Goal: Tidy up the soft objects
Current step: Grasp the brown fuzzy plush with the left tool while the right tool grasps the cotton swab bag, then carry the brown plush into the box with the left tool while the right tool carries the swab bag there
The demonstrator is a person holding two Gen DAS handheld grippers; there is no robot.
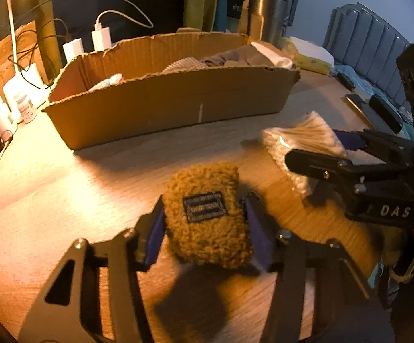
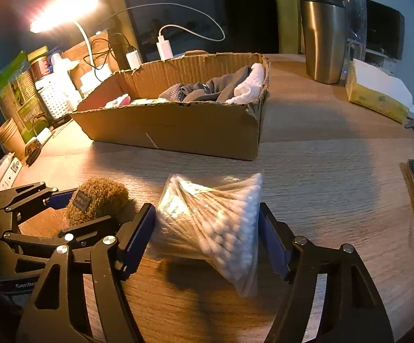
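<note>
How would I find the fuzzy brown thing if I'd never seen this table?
Find the torn cardboard box on the wooden table. On the near side of it, between the left gripper's blue pads, is the fuzzy pouch. It alone is curly brown fleece with a dark label; the swab bag beside it is clear plastic.

left gripper [image 1: 204, 225]: jaws closed in, angled down | right gripper [image 2: 207, 237]: jaws wider, angled down
</note>
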